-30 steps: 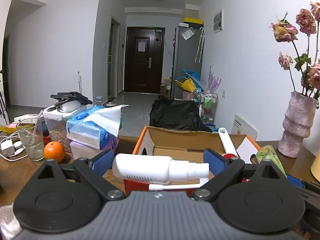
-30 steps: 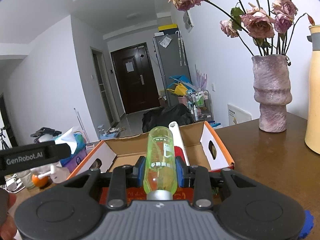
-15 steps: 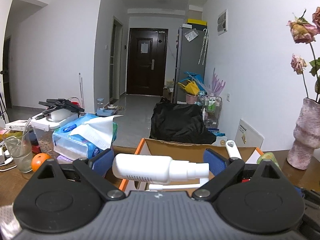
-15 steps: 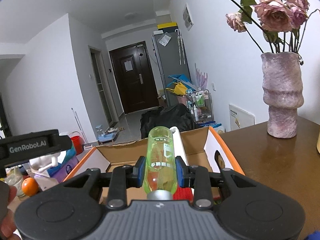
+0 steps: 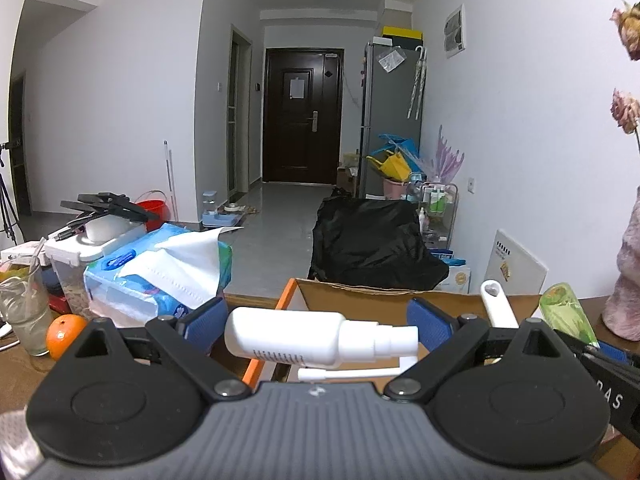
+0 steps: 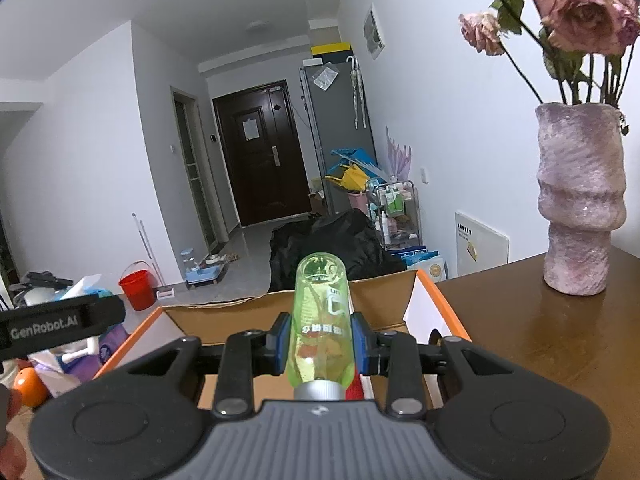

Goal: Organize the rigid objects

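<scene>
A: How do the two hands sit?

B: Both point slightly downward over the open cardboard box (image 6: 224, 322). The right gripper (image 6: 320, 344) has its blue pads pressed on either side of a clear green bottle (image 6: 320, 320), which lies lengthwise along the fingers, silver cap toward the camera, rounded base out over the box.

A: And the left?

B: The left gripper (image 5: 316, 326) has jaws spread wide around a white spray bottle (image 5: 304, 338) lying crosswise, nozzle to the right. Its ends meet the blue pads, so it looks clamped end to end. A white stick (image 5: 352, 373) shows just under it.

A: Can either see the other?

B: Yes. From the left wrist, the green bottle's end pokes up at the right beside a white handle (image 5: 498, 308); from the right wrist, a black bar with lettering crosses the left edge.

A: What is on the table?

B: It is a brown wooden table (image 6: 540, 344). Left of the box stand a tissue pack (image 5: 160, 272), an orange (image 5: 64, 336), a glass (image 5: 22, 312) and a white-lidded container (image 5: 86, 256). To the right stands a pink vase (image 6: 578, 200) with dried roses (image 6: 584, 12).

A: Beyond that?

B: A black bag (image 5: 372, 240) just behind the box, a red bucket (image 6: 137, 288) on the floor, then a grey fridge (image 5: 390, 116) and a dark door (image 5: 302, 114) at the hallway's end.
</scene>
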